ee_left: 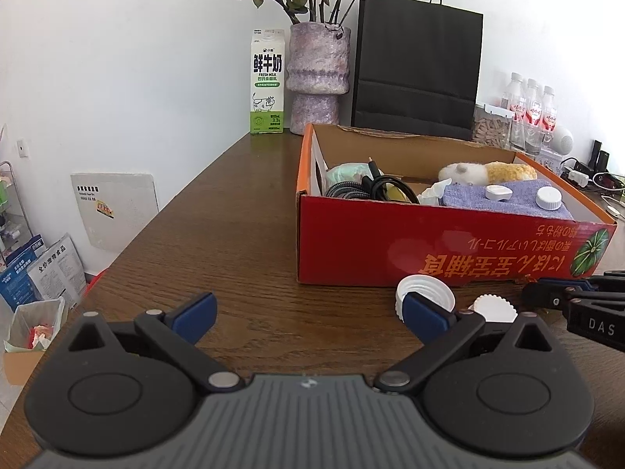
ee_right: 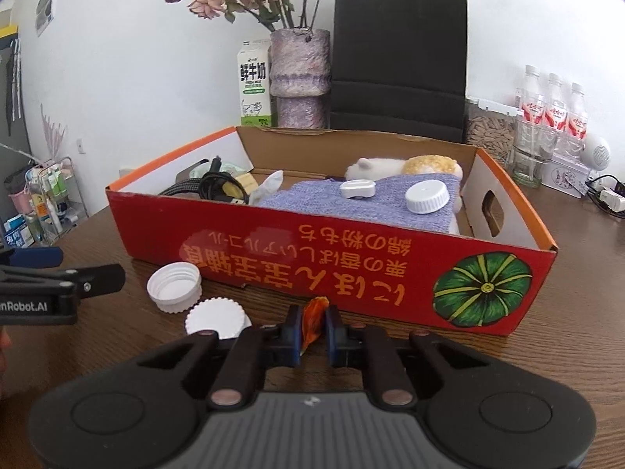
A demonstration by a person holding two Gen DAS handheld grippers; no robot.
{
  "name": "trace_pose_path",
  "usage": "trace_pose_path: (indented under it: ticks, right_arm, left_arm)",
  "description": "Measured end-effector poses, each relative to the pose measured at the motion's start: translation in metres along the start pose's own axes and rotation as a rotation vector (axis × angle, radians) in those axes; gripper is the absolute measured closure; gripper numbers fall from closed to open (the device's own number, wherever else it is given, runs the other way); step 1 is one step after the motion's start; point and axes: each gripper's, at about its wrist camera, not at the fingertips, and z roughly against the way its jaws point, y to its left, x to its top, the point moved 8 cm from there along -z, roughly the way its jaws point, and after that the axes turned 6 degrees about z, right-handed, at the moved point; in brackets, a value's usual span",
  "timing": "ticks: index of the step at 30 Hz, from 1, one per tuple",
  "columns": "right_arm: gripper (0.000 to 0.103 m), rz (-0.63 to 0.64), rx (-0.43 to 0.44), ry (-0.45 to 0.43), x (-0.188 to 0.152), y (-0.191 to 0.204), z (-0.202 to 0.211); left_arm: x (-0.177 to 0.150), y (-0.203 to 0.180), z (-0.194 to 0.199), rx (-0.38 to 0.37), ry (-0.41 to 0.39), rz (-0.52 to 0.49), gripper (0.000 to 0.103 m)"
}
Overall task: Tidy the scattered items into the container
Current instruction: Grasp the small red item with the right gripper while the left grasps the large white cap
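Observation:
The red cardboard box [ee_left: 429, 242] stands on the wooden table and also shows in the right wrist view [ee_right: 312, 250]. It holds a purple cloth, a plush toy, cables, a white cap and a small white device. Two white lids lie on the table in front of the box: an upturned one [ee_right: 174, 283] and a flat scalloped one [ee_right: 216, 318], also seen in the left wrist view [ee_left: 427, 293] [ee_left: 494, 308]. My left gripper [ee_left: 308, 312] is open and empty, its right finger by the upturned lid. My right gripper [ee_right: 314, 326] is shut on a small orange wrapper [ee_right: 314, 314] near the box front.
A milk carton [ee_left: 266, 82], a purple vase [ee_left: 317, 78] with dried roses and a black paper bag [ee_left: 418, 66] stand behind the box. Water bottles [ee_right: 554, 113], a jar and cables are at the right rear. The table's left edge [ee_left: 129, 246] drops to floor clutter.

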Motion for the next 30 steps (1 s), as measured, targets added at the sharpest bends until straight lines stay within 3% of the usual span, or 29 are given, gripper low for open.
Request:
trace_pose_path:
  ticks: [8, 22, 28, 30]
  right_arm:
    - [0.092, -0.038, -0.041, -0.023, -0.003, -0.025, 0.010]
    - [0.092, -0.044, -0.069, -0.066, -0.005, -0.038, 0.021]
    - [0.092, -0.024, -0.072, -0.079, -0.004, -0.035, 0.024]
    - [0.092, -0.022, -0.071, -0.082, -0.004, -0.034, 0.025]
  left_arm:
    - [-0.005, -0.018, -0.005, -0.019, 0.029, -0.084, 0.000]
    - [-0.006, -0.055, -0.025, -0.041, 0.075, -0.118, 0.003]
    - [-0.006, -0.059, -0.030, -0.048, 0.093, -0.098, 0.011]
    - [-0.007, -0.060, -0.030, -0.046, 0.097, -0.100, 0.024]
